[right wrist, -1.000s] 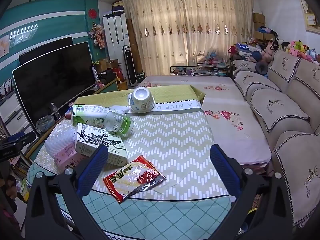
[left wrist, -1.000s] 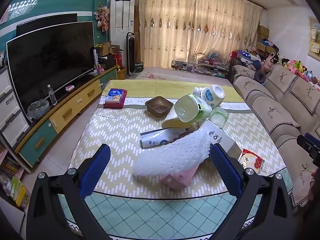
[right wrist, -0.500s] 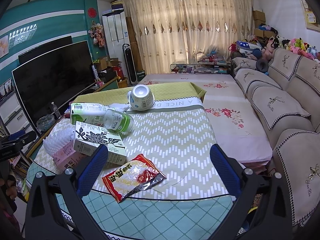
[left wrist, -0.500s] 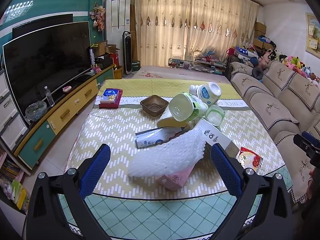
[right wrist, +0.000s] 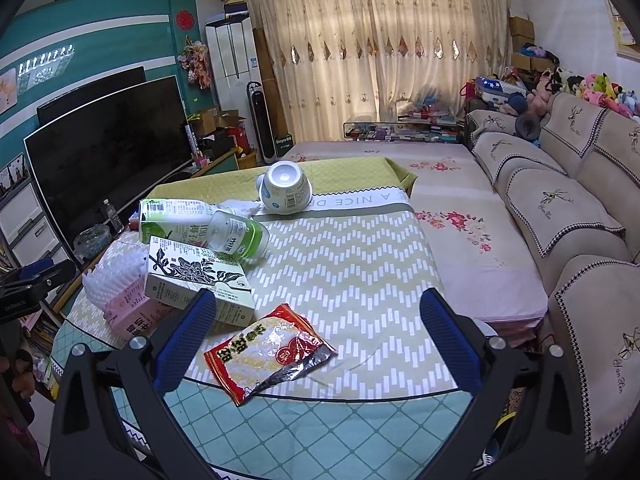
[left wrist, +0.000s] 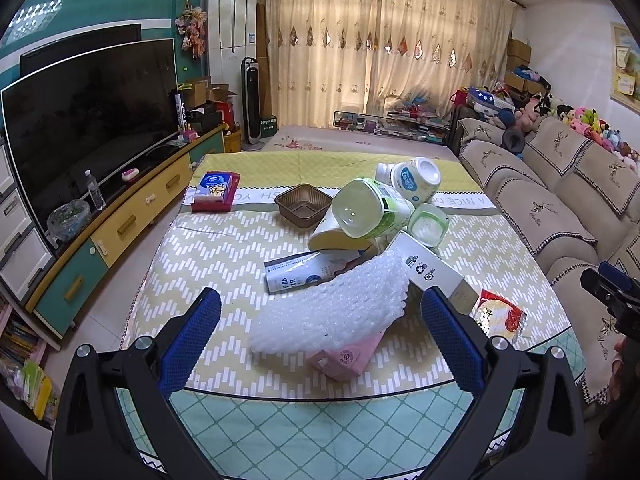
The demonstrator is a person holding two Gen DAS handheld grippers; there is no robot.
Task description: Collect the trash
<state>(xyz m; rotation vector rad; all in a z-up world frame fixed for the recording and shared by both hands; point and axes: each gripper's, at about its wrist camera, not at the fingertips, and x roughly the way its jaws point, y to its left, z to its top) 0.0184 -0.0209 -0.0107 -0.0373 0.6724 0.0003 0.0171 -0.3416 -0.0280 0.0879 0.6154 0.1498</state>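
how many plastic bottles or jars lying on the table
3: a green-label bottle atop the pile's middle, a white jar behind it toward the curtains, a small clear green-rimmed jar to its right. More may be hidden underneath.

— So what sort of place is this?

— A home, a living room. See the big curved television (left wrist: 90, 120) on the long cabinet (left wrist: 120, 224) with yellow and teal drawers, against a teal wall.

— And the other side?

— A sofa (right wrist: 560, 208) with embroidered beige covers, and a row of plush toys (right wrist: 600, 90) along its back. Cream curtains (right wrist: 380, 52) are drawn across the far wall, with a tall standing air conditioner (left wrist: 232, 64) in the corner.

— That low tabletop (right wrist: 360, 248) in the middle?

— A coffee table under a zigzag cloth. Cardboard boxes (left wrist: 204, 90) are stacked by the television. Lived-in, a bit cluttered.
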